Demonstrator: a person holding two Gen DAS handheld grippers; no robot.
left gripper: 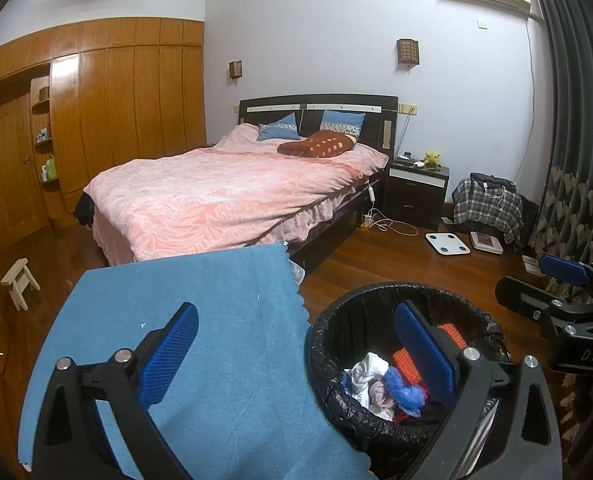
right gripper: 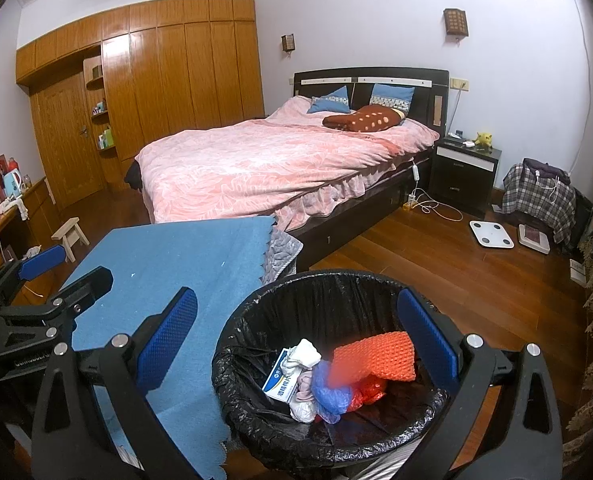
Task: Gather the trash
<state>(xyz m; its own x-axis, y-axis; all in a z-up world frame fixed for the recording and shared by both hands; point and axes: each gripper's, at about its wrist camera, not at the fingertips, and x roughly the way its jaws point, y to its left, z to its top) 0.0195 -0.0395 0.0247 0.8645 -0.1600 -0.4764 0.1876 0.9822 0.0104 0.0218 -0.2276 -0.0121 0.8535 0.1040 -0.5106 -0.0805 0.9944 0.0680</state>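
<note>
A trash bin point(right gripper: 256, 400) lined with a black bag stands on the floor beside a table under a blue cloth point(right gripper: 168, 264). In it lie an orange foam net point(right gripper: 376, 354), a white crumpled wrapper point(right gripper: 302, 354), a blue plastic piece point(right gripper: 328, 392) and a white-and-blue packet point(right gripper: 282, 386). My right gripper point(right gripper: 296, 340) is open and empty above the bin. My left gripper point(left gripper: 296, 356) is open and empty, spanning the cloth's edge and the bin point(left gripper: 336, 400). The left gripper also shows in the right wrist view point(right gripper: 68, 268), and the right gripper in the left wrist view point(left gripper: 536, 284).
A bed with a pink cover point(right gripper: 276, 164) stands behind the table. A black nightstand point(right gripper: 462, 176), a white scale point(right gripper: 490, 234) and a chair with plaid cloth point(right gripper: 536, 200) are at the right. A small wooden stool point(right gripper: 70, 236) and a wardrobe point(right gripper: 156, 76) are at the left.
</note>
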